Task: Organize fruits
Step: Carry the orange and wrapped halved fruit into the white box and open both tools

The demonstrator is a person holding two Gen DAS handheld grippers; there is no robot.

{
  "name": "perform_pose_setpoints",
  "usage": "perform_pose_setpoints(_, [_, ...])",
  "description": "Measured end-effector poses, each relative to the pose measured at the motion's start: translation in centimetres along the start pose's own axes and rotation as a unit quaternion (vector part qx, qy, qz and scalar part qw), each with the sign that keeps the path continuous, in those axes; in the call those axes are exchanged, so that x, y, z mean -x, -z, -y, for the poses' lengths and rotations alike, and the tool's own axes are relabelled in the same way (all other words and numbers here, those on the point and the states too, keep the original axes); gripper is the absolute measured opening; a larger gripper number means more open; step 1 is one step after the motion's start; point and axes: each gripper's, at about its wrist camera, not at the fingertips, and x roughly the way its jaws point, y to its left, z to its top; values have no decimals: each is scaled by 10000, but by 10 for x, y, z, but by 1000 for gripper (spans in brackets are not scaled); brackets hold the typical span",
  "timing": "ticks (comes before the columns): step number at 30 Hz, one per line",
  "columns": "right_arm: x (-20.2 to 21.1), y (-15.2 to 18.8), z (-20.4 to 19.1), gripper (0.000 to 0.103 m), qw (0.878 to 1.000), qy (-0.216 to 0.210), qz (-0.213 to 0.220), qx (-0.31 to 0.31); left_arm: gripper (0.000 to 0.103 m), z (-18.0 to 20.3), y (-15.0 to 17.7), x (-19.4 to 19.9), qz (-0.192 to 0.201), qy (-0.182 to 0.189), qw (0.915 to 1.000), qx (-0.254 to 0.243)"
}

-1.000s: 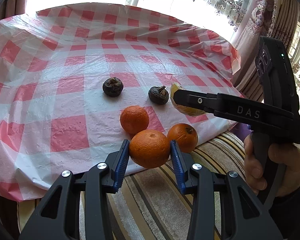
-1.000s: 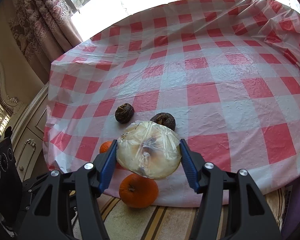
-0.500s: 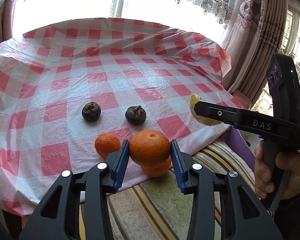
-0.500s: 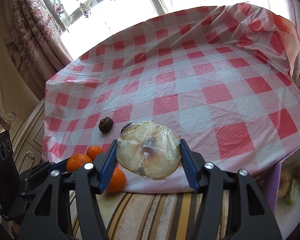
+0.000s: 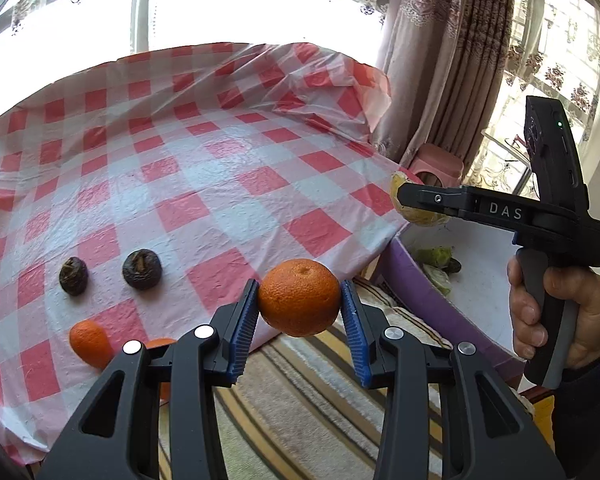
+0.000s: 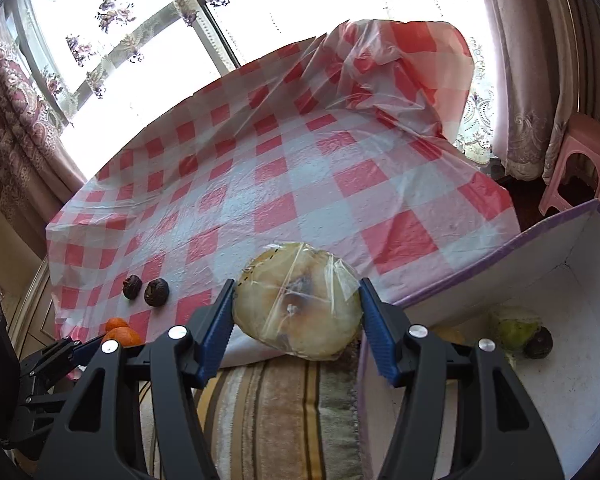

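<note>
My left gripper [image 5: 300, 314] is shut on an orange [image 5: 299, 297], held in the air past the table's front edge. My right gripper [image 6: 298, 314] is shut on a pale yellow fruit wrapped in clear film [image 6: 298, 300], held beside the purple-rimmed white box [image 6: 572, 364]. In the left wrist view the right gripper [image 5: 404, 200] holds that fruit [image 5: 420, 216] over the box [image 5: 476, 264]. Two dark shrivelled fruits [image 5: 142, 264] [image 5: 74, 276] and two oranges [image 5: 90, 342] [image 5: 160, 346] lie on the red-checked tablecloth [image 5: 220, 184].
The box holds a green fruit [image 6: 514, 328] and a dark one [image 6: 538, 342]. A striped cushion [image 6: 284, 412] lies below the table's edge. A pink stool [image 6: 580, 160] and curtains [image 5: 432, 60] stand at the right.
Both grippers have swung to the right with their fruits, away from the table. The box has come into view under the right gripper.
</note>
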Motion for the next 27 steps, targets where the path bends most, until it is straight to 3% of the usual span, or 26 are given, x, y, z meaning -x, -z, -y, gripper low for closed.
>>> perform_pose_setpoints(10, [28,7,78,60,9962,866,-60,-106,39,78,-24,-44,-172,495,9960,-728])
perform_pose_setpoints(20, [24,40,110,60,9767,1813,-995,578,39,137,-29,-89,-528,751,9857,-1415])
perform_pose_setpoints(27, [1,58,118,60,9554,2137,-1719,1099,39,165,-18,-134,-1199,889,9713,-1850])
